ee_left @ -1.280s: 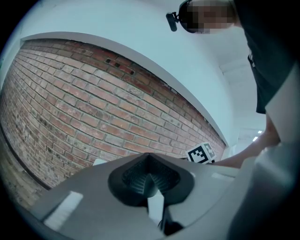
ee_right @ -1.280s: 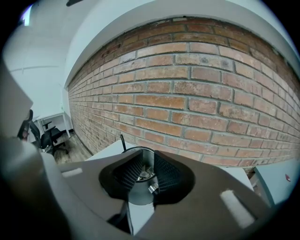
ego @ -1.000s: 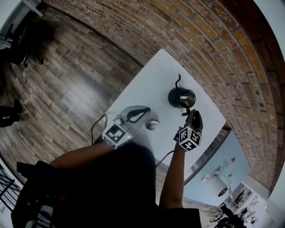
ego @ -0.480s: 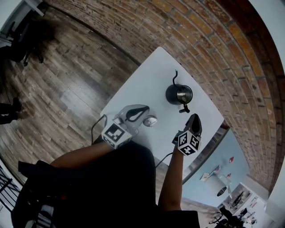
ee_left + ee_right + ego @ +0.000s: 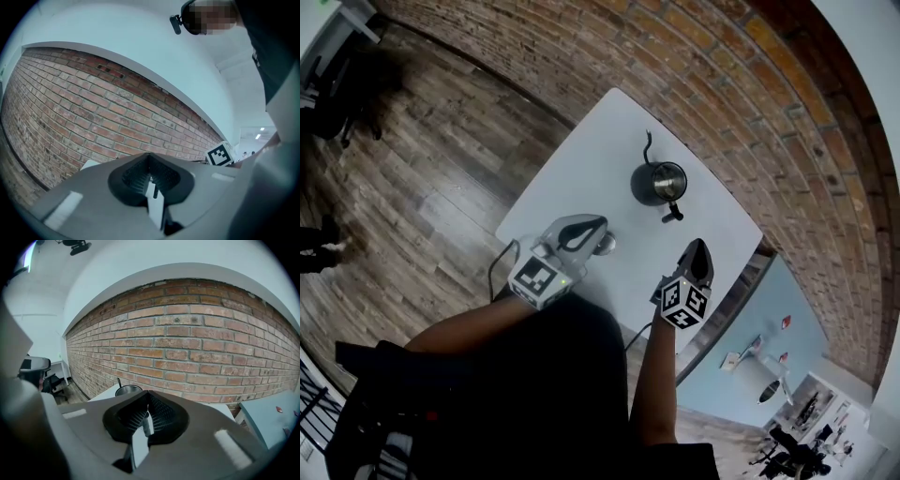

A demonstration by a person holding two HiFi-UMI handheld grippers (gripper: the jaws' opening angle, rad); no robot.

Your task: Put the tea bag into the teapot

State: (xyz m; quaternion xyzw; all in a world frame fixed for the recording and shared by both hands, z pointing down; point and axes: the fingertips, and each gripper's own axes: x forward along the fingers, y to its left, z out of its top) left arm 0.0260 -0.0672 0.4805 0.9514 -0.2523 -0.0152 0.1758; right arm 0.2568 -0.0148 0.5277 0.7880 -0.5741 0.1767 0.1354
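I cannot make out the tea bag in any view. The black metal gooseneck teapot point(image 5: 657, 184) stands upper centre in the head view on the white rectangular table point(image 5: 581, 169), its open mouth too small to show any contents. A small round silver lid point(image 5: 605, 246) lies just beside my left gripper point(image 5: 602, 225), whose jaws are pressed together. My right gripper point(image 5: 697, 246), lower right of the teapot, has just been closing; its jaws meet on nothing. Only the right gripper view shows the teapot's rim against the red brick wall point(image 5: 197, 343). The left gripper view shows wall and the right gripper's marker cube point(image 5: 219, 154). A second ago my right gripper's tip was at the teapot's handle; now it is apart from it.
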